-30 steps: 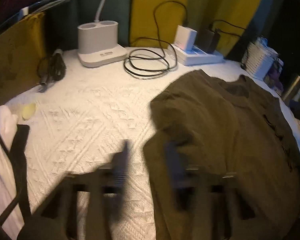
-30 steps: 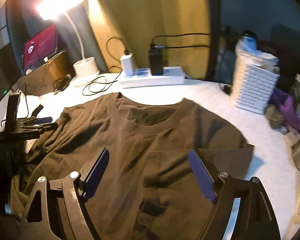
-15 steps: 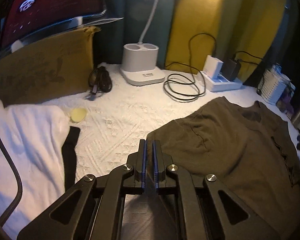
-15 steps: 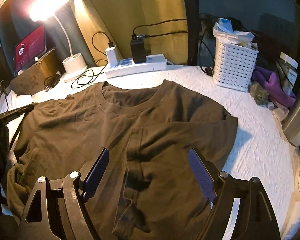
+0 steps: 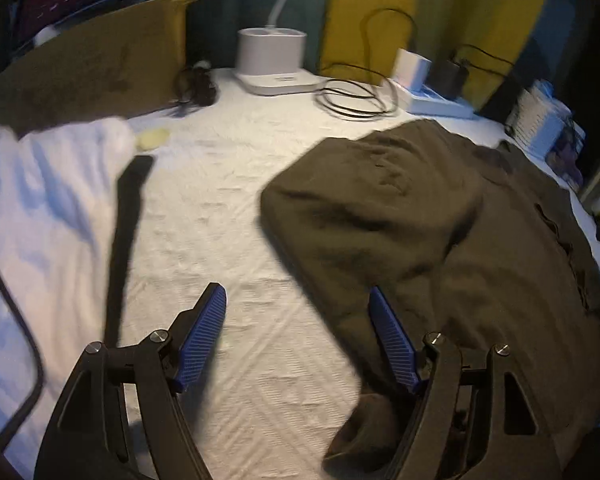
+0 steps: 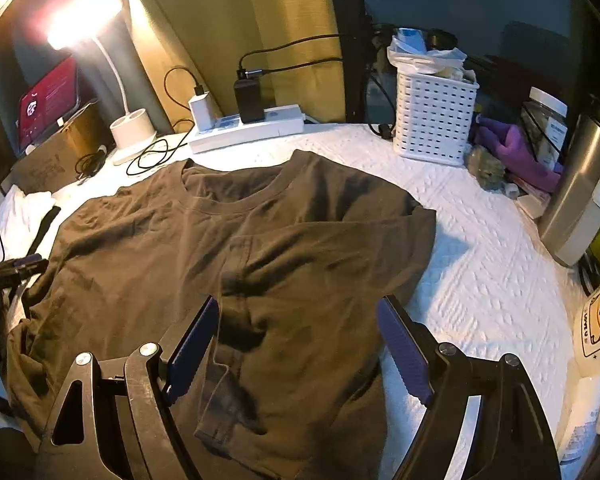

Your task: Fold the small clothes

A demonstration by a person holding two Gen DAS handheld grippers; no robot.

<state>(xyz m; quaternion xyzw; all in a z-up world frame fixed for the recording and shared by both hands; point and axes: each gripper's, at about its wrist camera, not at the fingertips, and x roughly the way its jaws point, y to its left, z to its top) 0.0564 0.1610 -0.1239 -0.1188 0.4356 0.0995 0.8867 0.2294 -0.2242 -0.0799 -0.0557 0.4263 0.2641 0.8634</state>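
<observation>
Both the left gripper [image 5: 298, 320] and right gripper [image 6: 298, 330] are spread wide, holding nothing, over the brown T-shirt [image 6: 236, 256] on the white bedcover [image 6: 480, 280]; the bag [image 6: 598, 320] lettering is possibly unreadable.

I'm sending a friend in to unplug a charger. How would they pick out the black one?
Start at the white power strip along the back edge of the table, between the desk lamp and the white slotted basket. Two plug-in adapters stand on it. The black charger is the right-hand, taller one; its neighbour is white.
</observation>
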